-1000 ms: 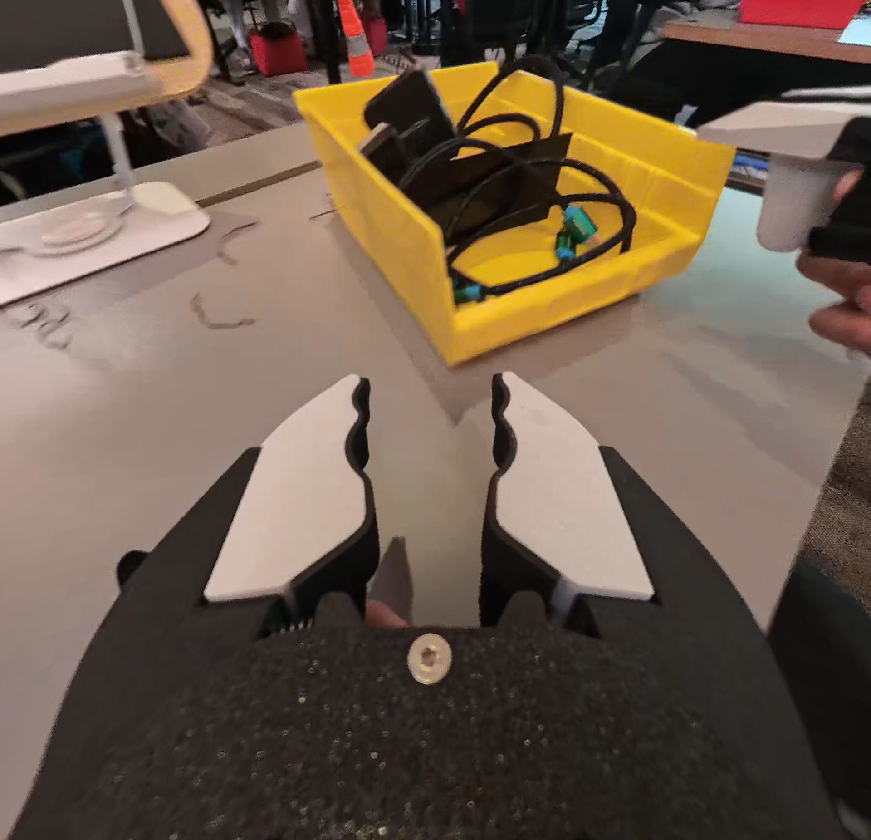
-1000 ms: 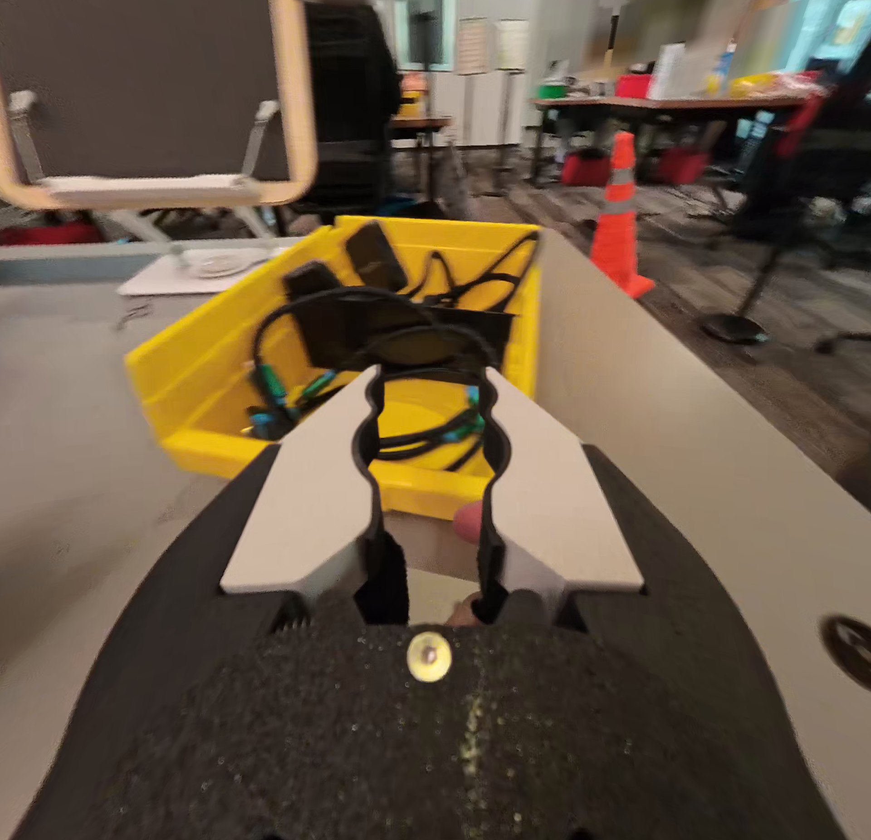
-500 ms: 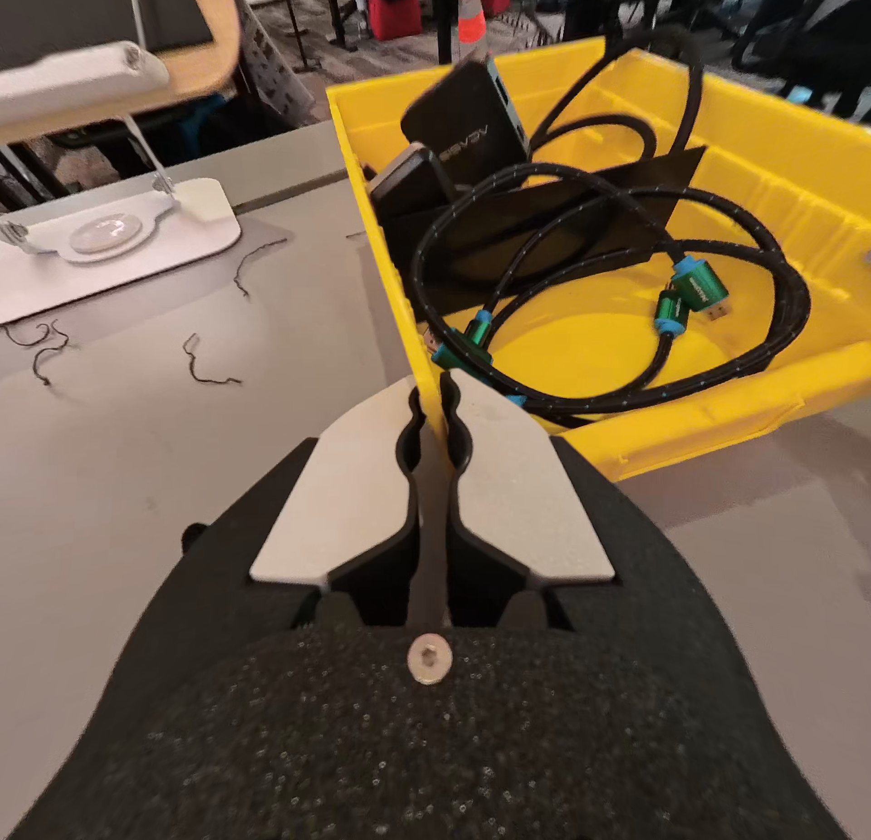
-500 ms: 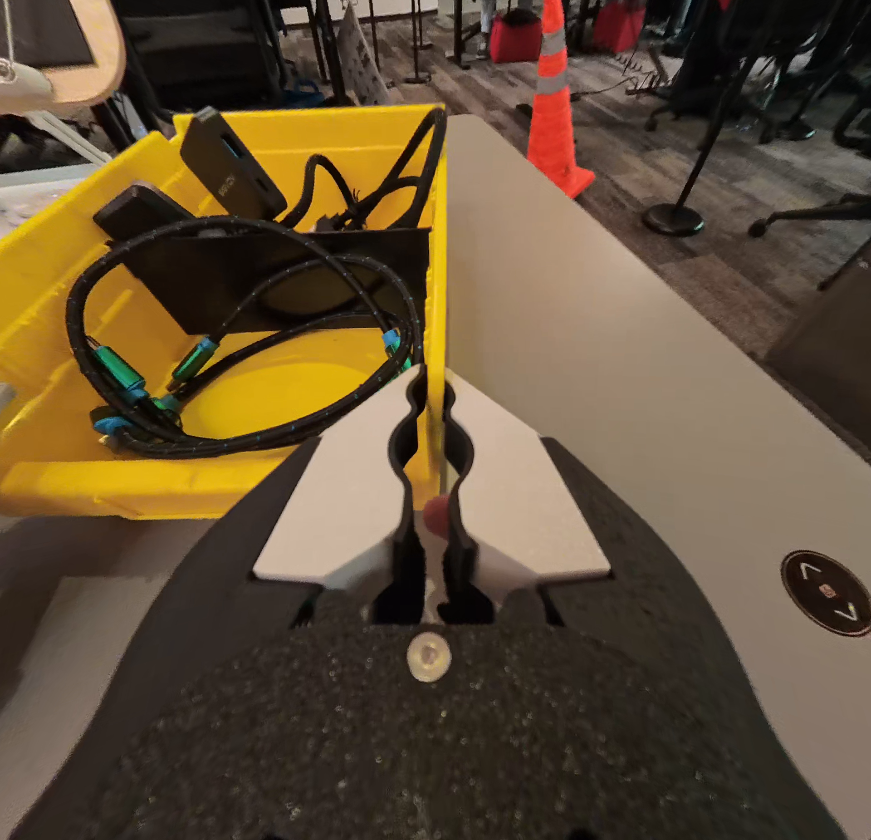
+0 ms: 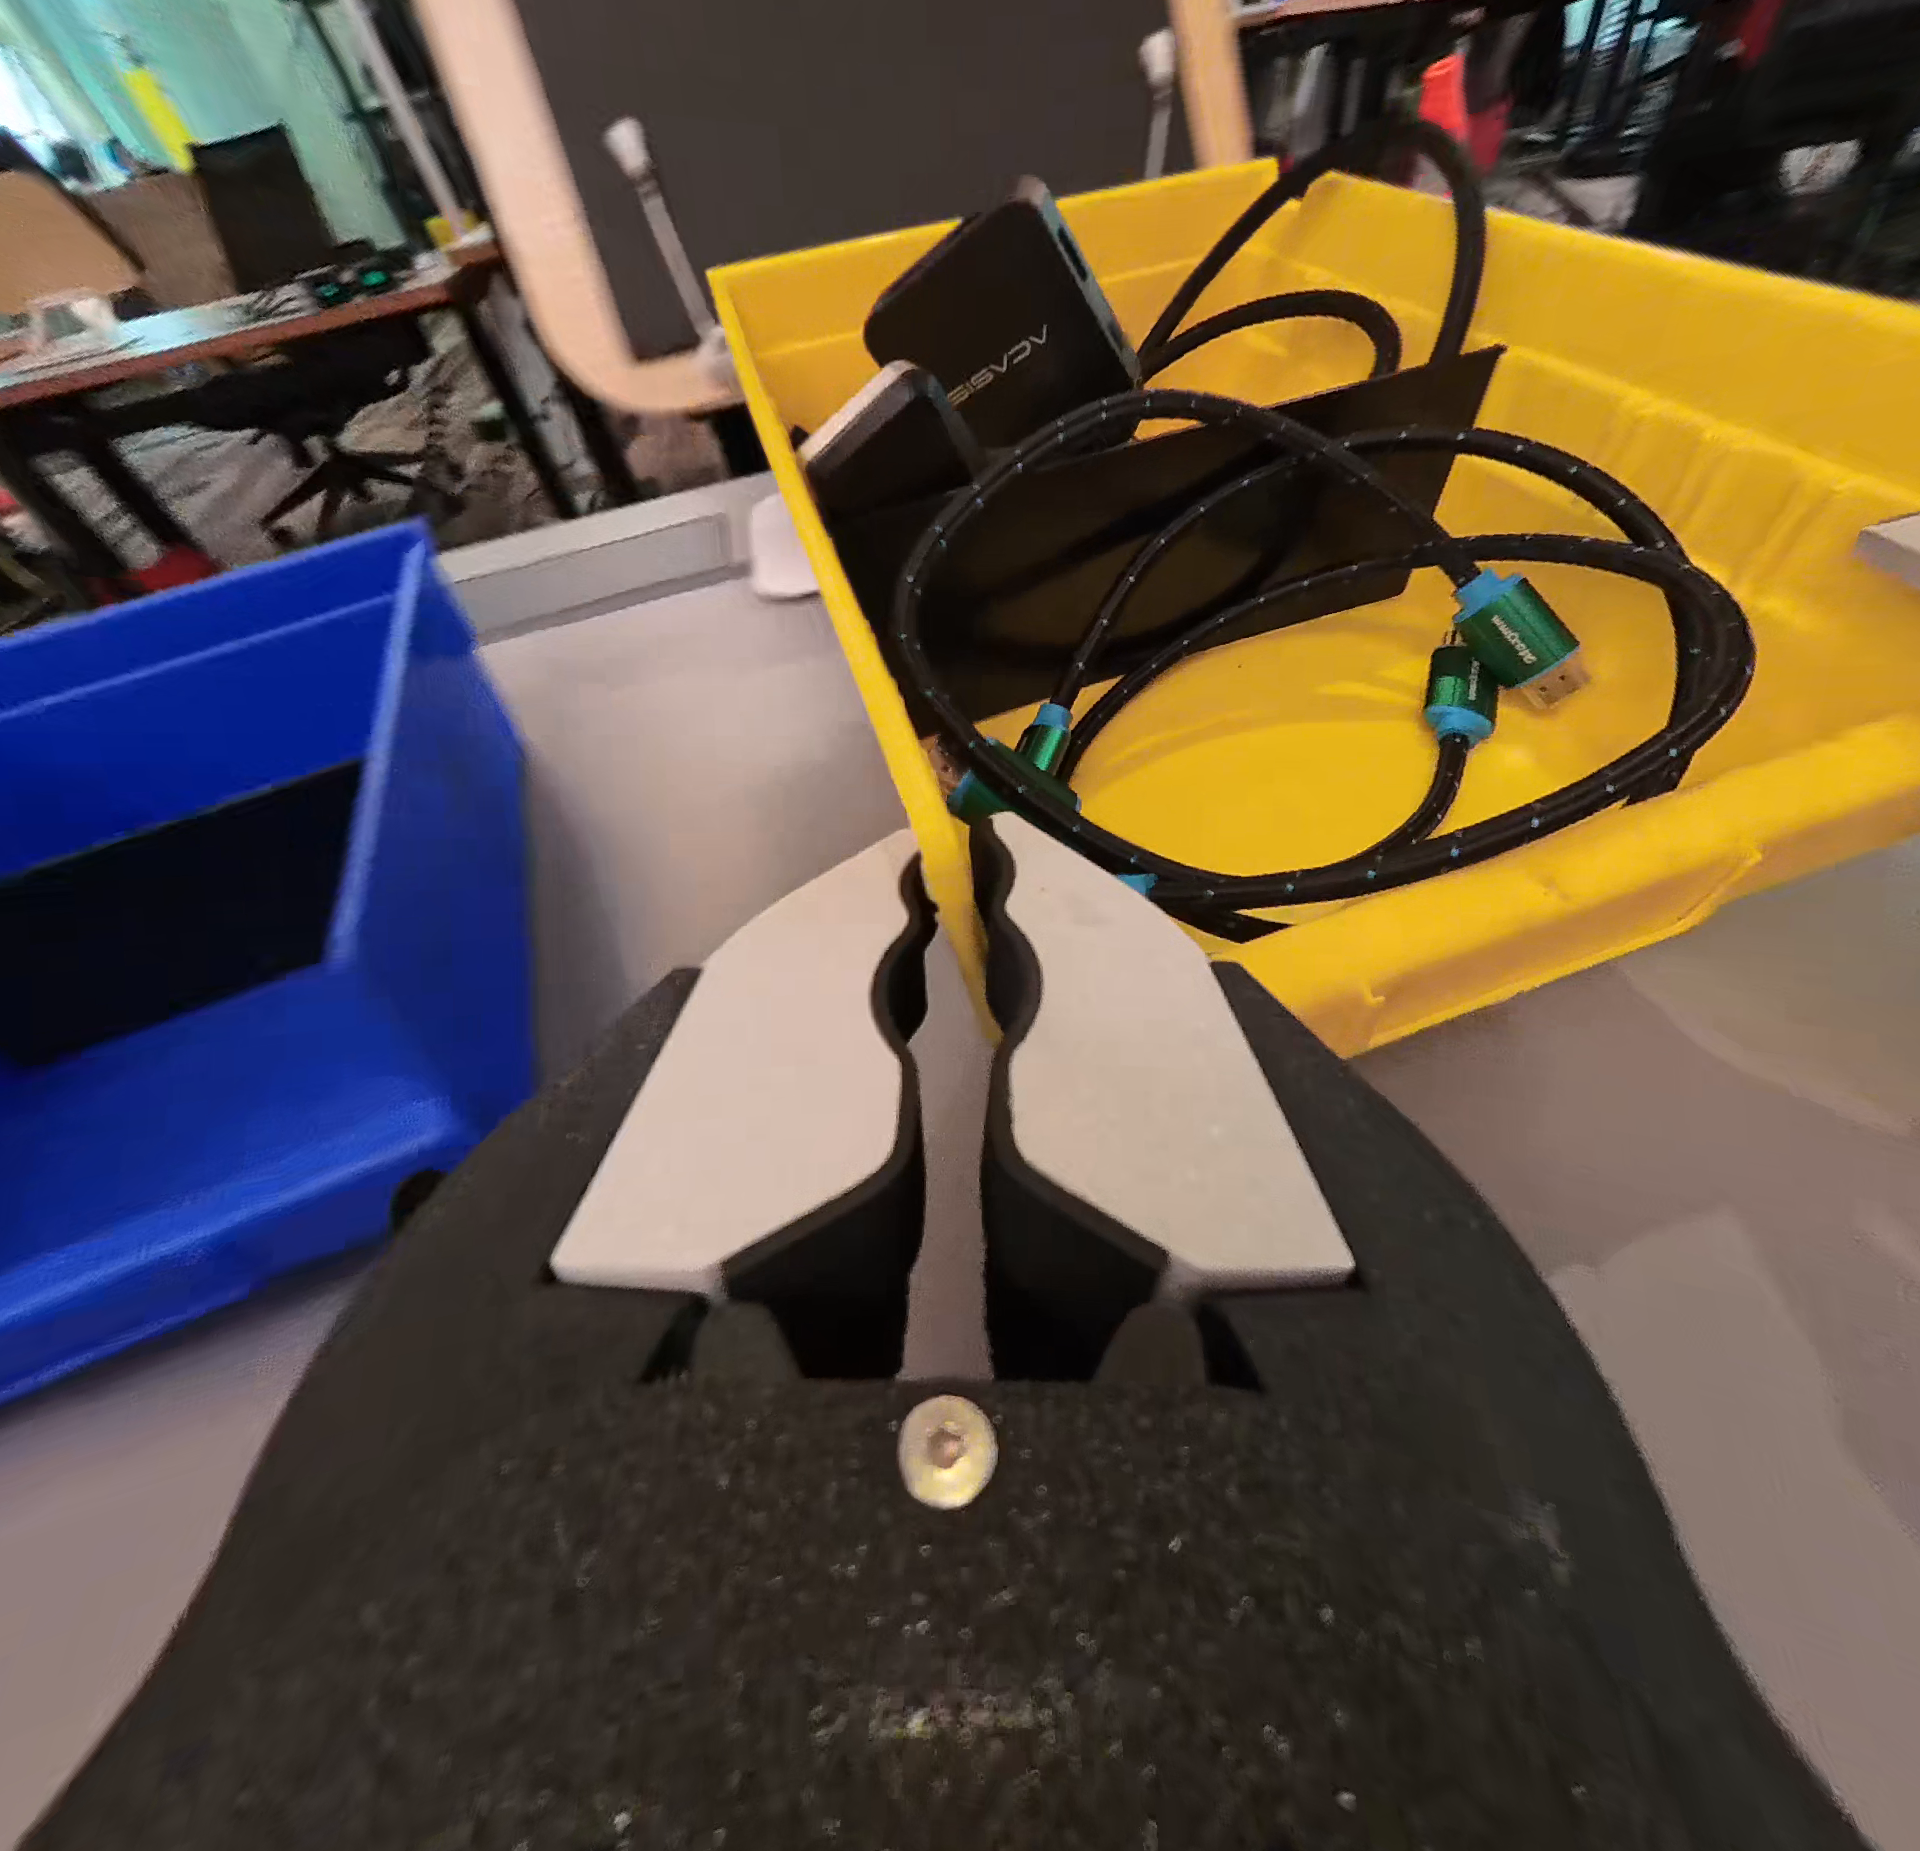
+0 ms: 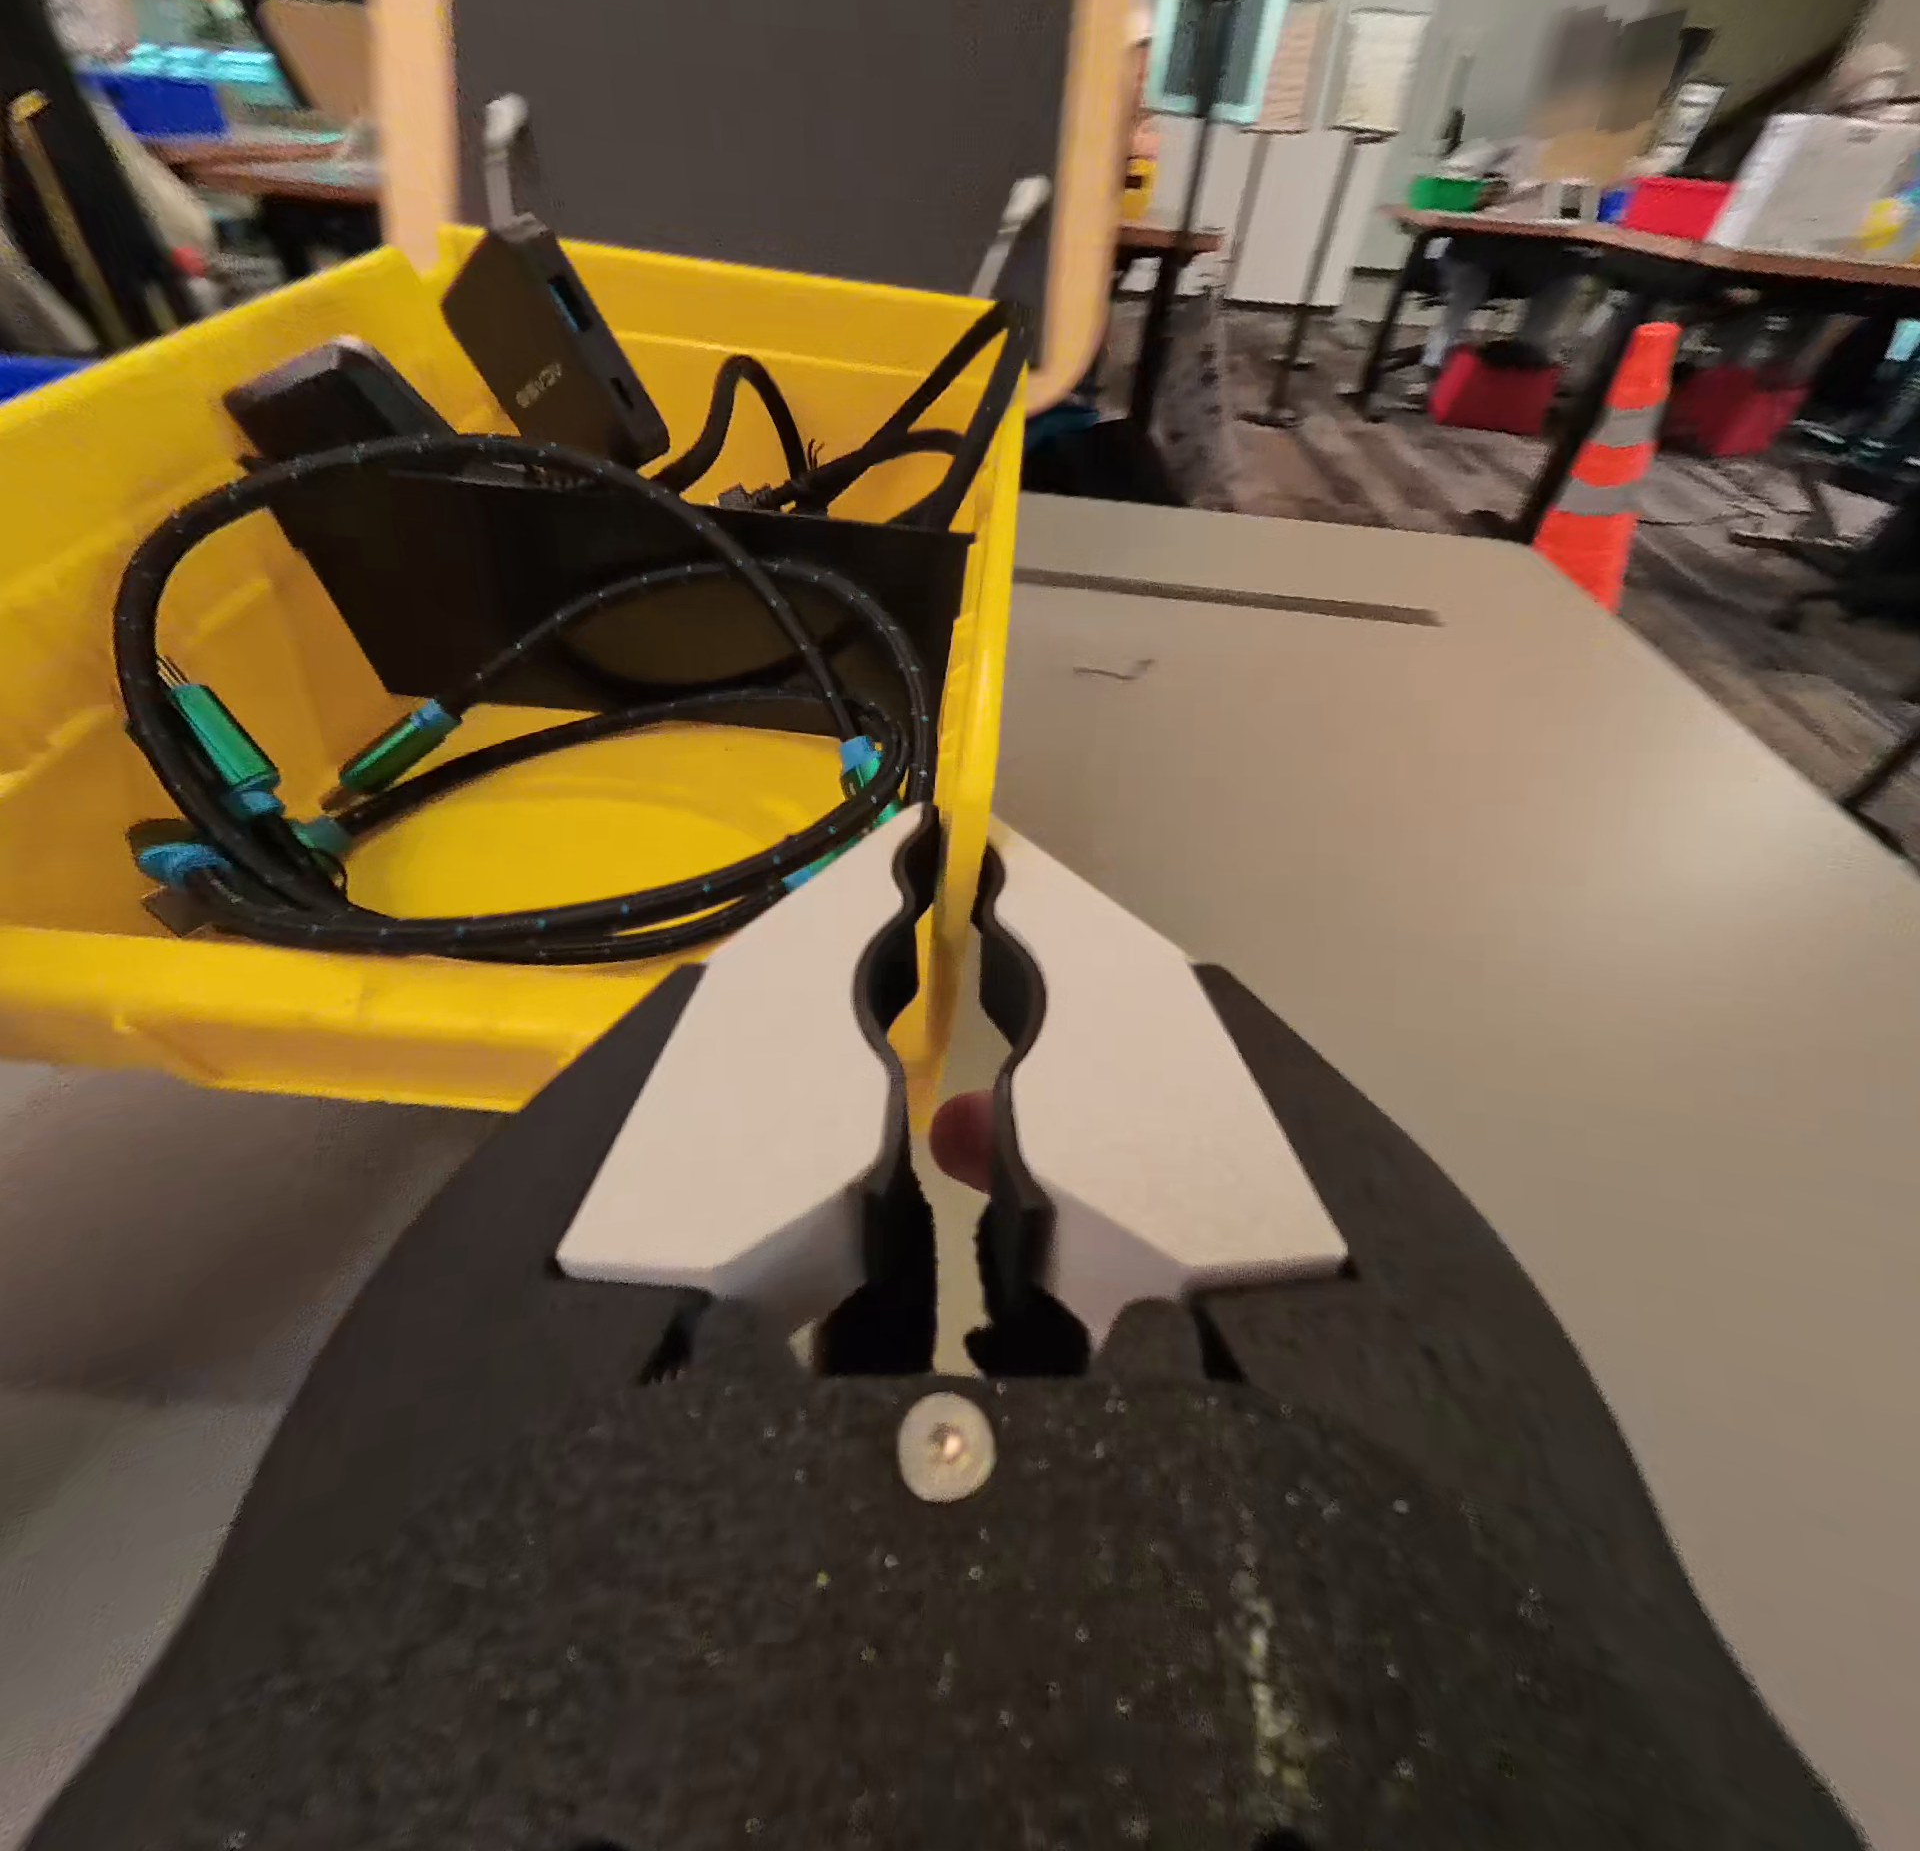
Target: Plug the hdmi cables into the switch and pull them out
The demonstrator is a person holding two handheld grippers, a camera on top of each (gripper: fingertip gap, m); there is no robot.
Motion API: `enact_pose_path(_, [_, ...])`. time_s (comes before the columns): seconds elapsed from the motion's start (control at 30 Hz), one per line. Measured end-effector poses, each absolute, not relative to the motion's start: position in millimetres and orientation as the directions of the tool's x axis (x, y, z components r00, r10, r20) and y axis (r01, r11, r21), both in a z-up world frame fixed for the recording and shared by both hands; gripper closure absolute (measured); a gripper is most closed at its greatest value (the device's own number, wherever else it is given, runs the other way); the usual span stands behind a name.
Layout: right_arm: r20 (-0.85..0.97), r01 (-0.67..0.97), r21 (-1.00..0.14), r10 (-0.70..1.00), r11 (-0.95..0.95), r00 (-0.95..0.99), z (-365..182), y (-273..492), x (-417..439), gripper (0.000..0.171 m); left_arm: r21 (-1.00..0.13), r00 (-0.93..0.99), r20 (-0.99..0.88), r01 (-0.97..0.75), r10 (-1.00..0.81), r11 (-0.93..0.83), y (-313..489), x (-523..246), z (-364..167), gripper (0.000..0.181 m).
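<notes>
A yellow bin [image 5: 1558, 897] stands on the grey table and holds a black switch box [image 5: 997, 336], a smaller black box [image 5: 894, 451] and coiled black braided HDMI cables [image 5: 1704, 658] with green plugs [image 5: 1517, 638]. My left gripper [image 5: 951, 866] is shut on the bin's left wall near its front corner. My right gripper [image 6: 951, 835] is shut on the bin's right wall [image 6: 977, 658]. The right wrist view also shows the switch [image 6: 551, 357], the cables [image 6: 520, 928] and a green plug [image 6: 223, 736] inside the bin.
A blue bin [image 5: 260, 970] stands close to the left of the yellow bin. A black divider panel [image 5: 1195, 513] leans inside the yellow bin. Grey table [image 6: 1351, 866] stretches to the right. An orange cone [image 6: 1605, 471] stands on the floor beyond it. Left tips to right tips: about 20 cm.
Both grippers went from open and short of the bin to shut on its side walls. Since then both views have shifted, and the blue bin has come into view on the left.
</notes>
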State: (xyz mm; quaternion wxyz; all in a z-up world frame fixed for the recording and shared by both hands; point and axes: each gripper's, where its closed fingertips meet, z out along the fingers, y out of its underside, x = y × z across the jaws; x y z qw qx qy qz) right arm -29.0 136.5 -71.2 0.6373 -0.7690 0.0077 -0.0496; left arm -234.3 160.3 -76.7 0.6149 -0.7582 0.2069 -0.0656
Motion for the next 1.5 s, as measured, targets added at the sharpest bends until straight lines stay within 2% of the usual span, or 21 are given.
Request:
enact_pose_path(0.2, [0.107, 0.121, -0.954, 0.065, -0.273, 0.992, -101.7, 162.6, -105.8, 0.168, -0.940, 0.948, -0.114, -0.200, -0.298, -0.276, 166.3, -303.1, -105.2, 0.176])
enact_pose_path(0.37, [0.083, 0.112, -0.943, 0.107, -0.313, 0.991, -120.9, 172.1, -107.2, 0.168, -0.907, 0.923, -0.101, -0.239, -0.372, -0.346, 168.0, -300.0, -126.0, 0.171])
enact_pose_path(0.4, [0.071, 0.108, -0.945, 0.129, -0.310, 0.989, -121.0, 172.0, -106.9, 0.168, -0.901, 0.912, -0.077, -0.236, -0.402, -0.363, 165.8, -297.6, -125.5, 0.168])
enact_pose_path(0.47, [0.023, 0.078, -0.951, 0.183, -0.298, 0.983, -118.9, 169.7, -108.4, 0.165, -0.918, 0.886, 0.007, -0.178, -0.464, -0.354, 159.2, -294.8, -114.6, 0.147])
enact_pose_path(0.57, [-0.070, 0.011, -0.962, 0.286, -0.273, 0.956, -113.1, 160.6, -111.3, 0.146, -0.952, 0.876, 0.102, -0.052, -0.472, -0.302, 153.3, -323.6, -79.9, 0.139])
enact_pose_path(0.7, [-0.134, -0.014, -0.938, 0.327, -0.345, 0.935, -126.5, 150.6, -95.8, 0.138, -0.954, 0.968, 0.055, -0.021, -0.243, -0.299, 170.0, -439.3, -73.4, 0.145])
enact_pose_path(0.8, [-0.258, -0.089, -0.892, 0.337, -0.444, 0.905, -138.8, 145.2, -87.2, 0.126, -0.929, 0.992, -0.120, -0.124, -0.033, -0.348, 183.2, -548.9, -104.3, 0.138])
enact_pose_path(0.87, [-0.346, -0.157, -0.857, 0.324, -0.490, 0.880, -141.4, 141.5, -83.0, 0.120, -0.878, 0.985, -0.169, -0.164, -0.028, -0.450, 189.5, -585.6, -127.4, 0.122])
enact_pose_path(0.9, [-0.377, -0.185, -0.843, 0.308, -0.506, 0.874, -142.7, 139.7, -79.7, 0.121, -0.875, 0.985, -0.164, -0.169, -0.051, -0.454, 194.5, -589.4, -126.4, 0.121])
enact_pose_path(1.0, [-0.360, -0.196, -0.847, 0.262, -0.494, 0.896, -144.2, 133.8, -62.5, 0.122, -0.890, 0.976, -0.196, -0.218, -0.094, -0.400, 211.7, -585.6, -117.1, 0.123])
enact_pose_path(1.13, [-0.315, -0.196, -0.876, 0.216, -0.440, 0.924, -138.5, 120.4, -38.6, 0.120, -0.919, 0.980, -0.077, -0.141, -0.183, -0.368, 235.3, -555.7, -112.5, 0.131])
enact_pose_path(1.27, [-0.325, -0.228, -0.874, 0.167, -0.430, 0.931, -138.4, 106.9, -17.8, 0.120, -0.926, 0.992, 0.002, -0.047, -0.130, -0.375, 256.1, -551.4, -112.8, 0.161])
enact_pose_path(1.3, [-0.322, -0.231, -0.875, 0.157, -0.427, 0.934, -138.0, 104.6, -13.7, 0.120, -0.927, 0.995, -0.009, -0.046, -0.102, -0.372, 259.1, -556.5, -113.2, 0.178])
enact_pose_path(1.5, [-0.227, -0.149, -0.903, 0.153, -0.402, 0.962, -134.0, 101.1, -14.1, 0.121, -0.923, 0.994, 0.047, 0.007, -0.094, -0.385, 261.4, -554.6, -114.0, 0.179])
